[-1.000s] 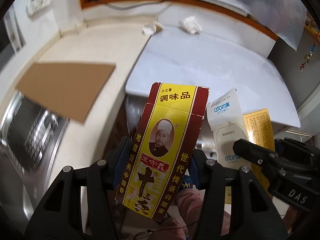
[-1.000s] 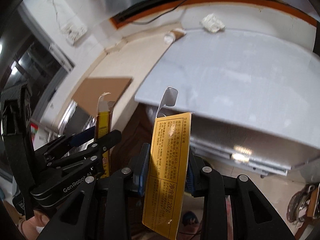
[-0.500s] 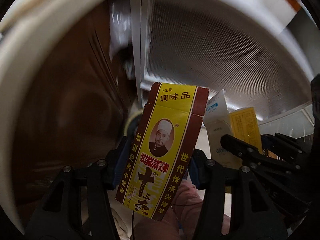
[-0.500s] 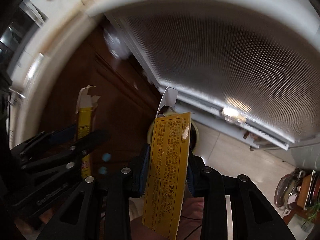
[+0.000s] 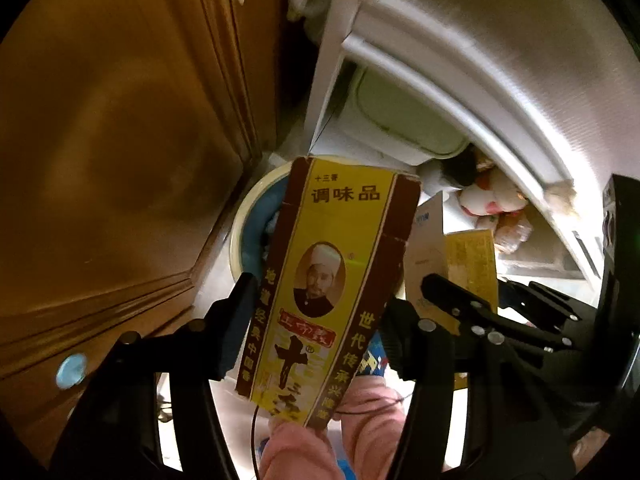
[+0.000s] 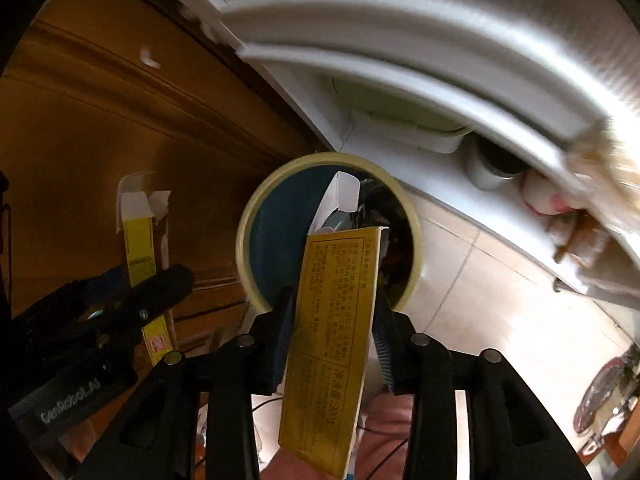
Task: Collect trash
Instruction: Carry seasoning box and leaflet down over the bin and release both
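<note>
My left gripper (image 5: 316, 312) is shut on a flattened yellow and brown seasoning box (image 5: 332, 280) with a man's portrait. My right gripper (image 6: 334, 312) is shut on a yellow box (image 6: 336, 320) held together with a white carton flap (image 6: 340, 196). Below both stands a round trash bin (image 6: 256, 216) with a pale yellow rim and blue liner, on the floor beside a wooden cabinet. In the left wrist view the bin (image 5: 248, 216) shows behind the seasoning box, and the right gripper (image 5: 480, 320) with its yellow box (image 5: 472, 264) is at the right. The left gripper (image 6: 132, 308) shows in the right wrist view.
A brown wooden cabinet (image 5: 120, 140) fills the left. A white table edge and frame (image 6: 440, 40) runs overhead at the right. Under it are a white lidded container (image 5: 400, 120) and a stuffed toy (image 5: 492, 200). The floor (image 6: 480, 280) is light tile.
Both grippers have swung down from the tabletop to the floor, each keeping its box. The trash bin has come into view right below them.
</note>
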{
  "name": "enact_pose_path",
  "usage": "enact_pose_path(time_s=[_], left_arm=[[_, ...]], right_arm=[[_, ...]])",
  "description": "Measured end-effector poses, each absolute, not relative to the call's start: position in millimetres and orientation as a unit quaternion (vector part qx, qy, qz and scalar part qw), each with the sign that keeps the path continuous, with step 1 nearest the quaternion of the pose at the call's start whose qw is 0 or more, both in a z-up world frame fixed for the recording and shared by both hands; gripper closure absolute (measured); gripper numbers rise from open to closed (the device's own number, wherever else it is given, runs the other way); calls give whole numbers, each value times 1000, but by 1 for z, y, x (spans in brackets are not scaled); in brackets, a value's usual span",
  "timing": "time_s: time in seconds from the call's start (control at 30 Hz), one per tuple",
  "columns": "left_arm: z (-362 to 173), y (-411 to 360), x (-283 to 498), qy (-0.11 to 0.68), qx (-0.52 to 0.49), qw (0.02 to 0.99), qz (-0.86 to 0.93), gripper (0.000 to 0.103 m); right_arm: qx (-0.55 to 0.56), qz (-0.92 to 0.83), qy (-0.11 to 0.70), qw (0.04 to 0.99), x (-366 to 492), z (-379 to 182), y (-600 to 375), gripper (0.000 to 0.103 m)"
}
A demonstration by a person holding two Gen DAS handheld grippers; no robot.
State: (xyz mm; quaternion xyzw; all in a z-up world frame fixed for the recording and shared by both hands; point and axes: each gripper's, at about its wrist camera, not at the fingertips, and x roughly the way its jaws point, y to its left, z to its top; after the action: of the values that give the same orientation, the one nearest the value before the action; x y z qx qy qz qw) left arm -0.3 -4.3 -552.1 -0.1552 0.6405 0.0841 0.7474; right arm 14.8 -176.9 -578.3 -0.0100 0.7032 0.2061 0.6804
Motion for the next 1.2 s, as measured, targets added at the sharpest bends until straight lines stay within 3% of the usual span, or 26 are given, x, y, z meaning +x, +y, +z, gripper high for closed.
enact_pose_path(time_s=[0.2,0.27,0.37,0.67,0.97,1.2], left_arm=[[-590,-4,-1,658,-157,730,98,44],[-594,-7,-5,660,-154,728,102,38],[-595,-8,-5,661,-141,729,109,29],[-577,-1,8,659,-118,733,119,26],[-511,-10,-11,650,-105,745,109,26],[-419,-16,-29,627,-99,767,93,26]], right_arm=[[-16,206,708,675,39,-622,-167,52],[-13,209,710,673,44,-626,-168,49],[-21,209,709,673,47,-625,-168,48],[-25,213,707,674,41,-608,-174,47],[-22,214,697,684,26,-552,-184,47],[-10,214,673,708,12,-462,-189,47]])
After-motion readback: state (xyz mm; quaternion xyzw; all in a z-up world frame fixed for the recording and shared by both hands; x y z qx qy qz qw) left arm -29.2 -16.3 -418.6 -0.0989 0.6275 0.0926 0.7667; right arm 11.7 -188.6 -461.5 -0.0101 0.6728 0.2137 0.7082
